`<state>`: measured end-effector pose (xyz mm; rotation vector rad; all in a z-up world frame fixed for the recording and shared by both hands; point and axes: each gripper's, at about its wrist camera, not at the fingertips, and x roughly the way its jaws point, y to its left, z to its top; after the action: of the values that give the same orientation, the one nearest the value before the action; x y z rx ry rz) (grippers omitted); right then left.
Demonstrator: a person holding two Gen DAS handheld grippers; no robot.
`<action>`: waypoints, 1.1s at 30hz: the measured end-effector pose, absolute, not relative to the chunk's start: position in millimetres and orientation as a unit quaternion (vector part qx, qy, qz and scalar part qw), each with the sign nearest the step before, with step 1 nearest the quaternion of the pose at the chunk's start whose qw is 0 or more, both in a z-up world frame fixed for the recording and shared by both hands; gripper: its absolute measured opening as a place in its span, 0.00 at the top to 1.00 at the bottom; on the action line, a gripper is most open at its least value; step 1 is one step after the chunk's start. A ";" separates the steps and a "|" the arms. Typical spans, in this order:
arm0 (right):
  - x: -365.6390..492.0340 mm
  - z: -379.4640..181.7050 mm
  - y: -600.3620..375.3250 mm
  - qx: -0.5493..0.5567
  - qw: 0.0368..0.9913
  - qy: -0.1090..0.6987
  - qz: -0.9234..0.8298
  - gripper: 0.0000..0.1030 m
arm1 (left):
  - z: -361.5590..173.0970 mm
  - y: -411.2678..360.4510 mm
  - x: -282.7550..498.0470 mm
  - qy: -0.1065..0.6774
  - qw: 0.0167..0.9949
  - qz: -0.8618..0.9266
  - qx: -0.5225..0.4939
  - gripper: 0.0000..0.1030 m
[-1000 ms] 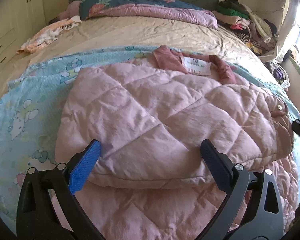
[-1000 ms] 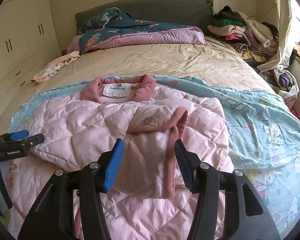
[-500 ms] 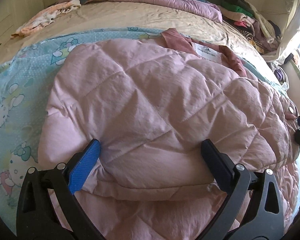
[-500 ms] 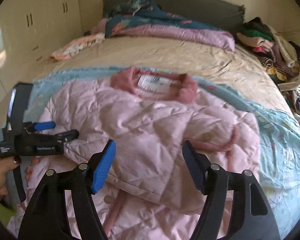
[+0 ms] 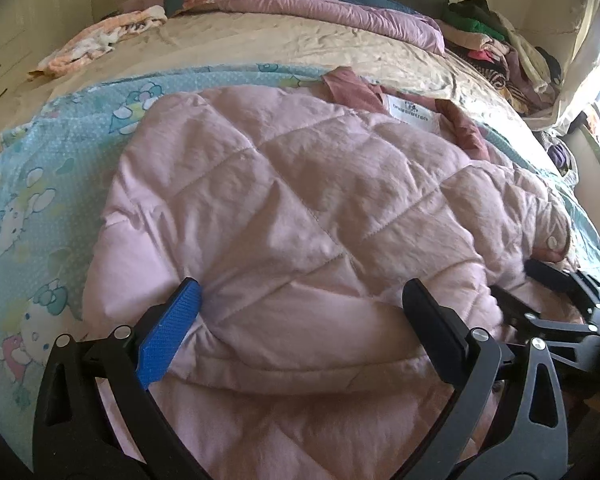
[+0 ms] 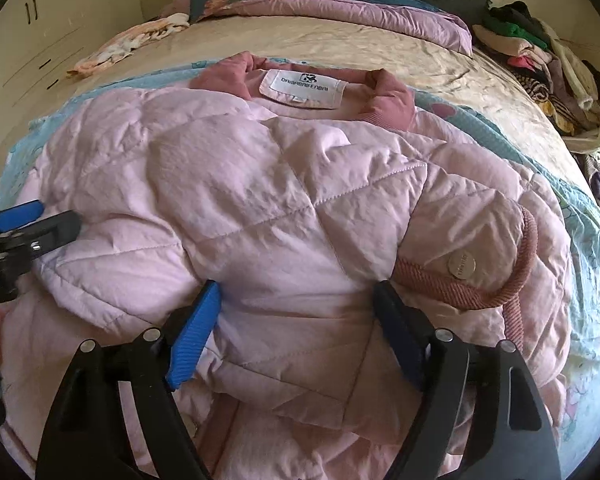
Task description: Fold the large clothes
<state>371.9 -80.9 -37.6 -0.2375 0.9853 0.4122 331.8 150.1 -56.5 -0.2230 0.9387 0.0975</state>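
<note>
The jacket [image 6: 284, 216] lies on the bed [image 6: 380, 48] with both sleeves folded in, likely leaving the bottom-up fold, while the left gripper [image 5: 300, 308] and the right gripper [image 6: 296, 308], just opened wider, straddle it unclamped.

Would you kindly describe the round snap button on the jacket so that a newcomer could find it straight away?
Start at the bed, where a pink quilted jacket lies on a light blue cartoon-print sheet. Follow the jacket to its folded-over sleeve, whose cuff is edged in darker pink ribbing. The snap button sits just inside that cuff: a pale metallic disc, the only hard, shiny thing on the soft fabric there.
</note>
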 end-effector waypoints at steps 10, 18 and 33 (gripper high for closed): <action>370.0 -33.7 -84.2 -0.094 0.861 0.465 0.183 0.23 | -33.8 146.0 303.4 0.436 0.890 0.056 -0.124 0.08; 346.1 -25.5 -103.4 -0.074 0.865 0.460 0.185 0.20 | -26.2 141.3 275.2 0.435 0.888 0.038 -0.143 0.08; 285.2 19.9 -134.5 -0.019 0.884 0.426 0.192 0.07 | -5.1 129.8 235.7 0.417 0.897 0.027 -0.145 0.08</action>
<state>285.2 -134.5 19.9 -0.0386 0.8866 0.3995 235.7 129.8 -5.1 -0.2998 0.8640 0.0552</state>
